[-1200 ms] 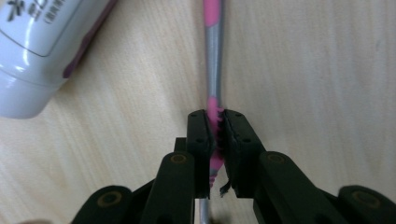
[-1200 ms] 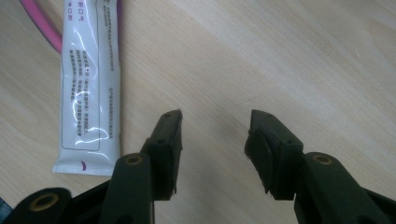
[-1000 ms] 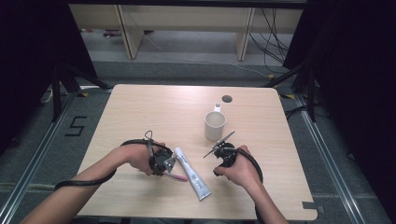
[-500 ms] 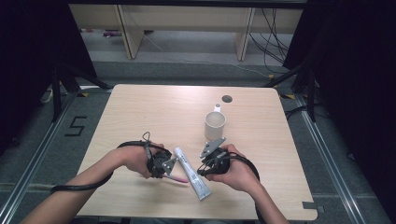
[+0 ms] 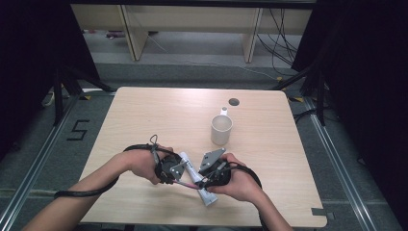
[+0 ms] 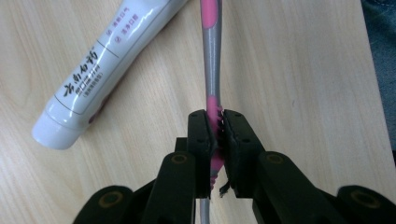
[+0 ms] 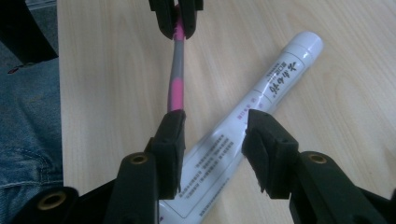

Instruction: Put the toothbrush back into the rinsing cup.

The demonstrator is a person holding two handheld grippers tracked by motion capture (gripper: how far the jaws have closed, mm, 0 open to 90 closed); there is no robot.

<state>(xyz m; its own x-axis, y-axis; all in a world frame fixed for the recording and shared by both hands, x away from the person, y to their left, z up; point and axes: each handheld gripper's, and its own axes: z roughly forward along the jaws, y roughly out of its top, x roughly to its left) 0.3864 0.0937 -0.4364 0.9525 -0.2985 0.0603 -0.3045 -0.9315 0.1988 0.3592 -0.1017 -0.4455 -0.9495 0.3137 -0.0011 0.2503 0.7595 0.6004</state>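
A pink and grey toothbrush (image 6: 212,56) is held just above the table, and my left gripper (image 6: 215,117) is shut on it. In the high view the left gripper (image 5: 174,174) is near the front edge, with the toothbrush (image 5: 186,184) reaching right from it. A white toothpaste tube (image 5: 206,196) lies flat between the two hands. My right gripper (image 7: 215,123) is open above the tube (image 7: 275,74); its left jaw is at the end of the toothbrush handle (image 7: 176,79). Seen from above, the right gripper (image 5: 208,179) faces the left one.
A white cup (image 5: 221,129) stands upright behind the hands, right of centre. A dark round hole (image 5: 234,101) sits in the wooden table (image 5: 144,115) near its far edge. Cables trail from both grippers over the front edge.
My right gripper has moved left, from the right of the toothpaste tube to above it, close to the left gripper. The left gripper has kept hold of the toothbrush and barely moved.
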